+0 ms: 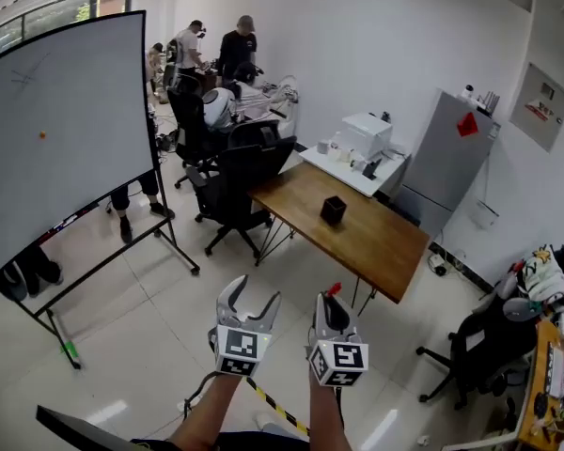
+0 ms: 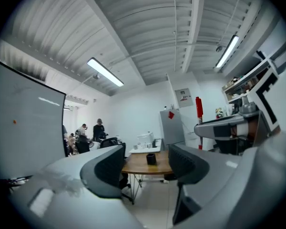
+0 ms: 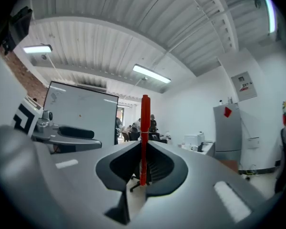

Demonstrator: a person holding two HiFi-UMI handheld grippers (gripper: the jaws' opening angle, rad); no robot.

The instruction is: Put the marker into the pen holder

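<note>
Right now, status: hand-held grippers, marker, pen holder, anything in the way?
Right hand-held gripper shut on red marker, upright. Left hand-held gripper open, empty. Pen holder on wooden table ahead, not yet reached. Black office chair at table's left end.

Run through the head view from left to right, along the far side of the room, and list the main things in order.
The whiteboard → black office chair → pen holder standing on the wooden table → grey cabinet → wall panel.
</note>
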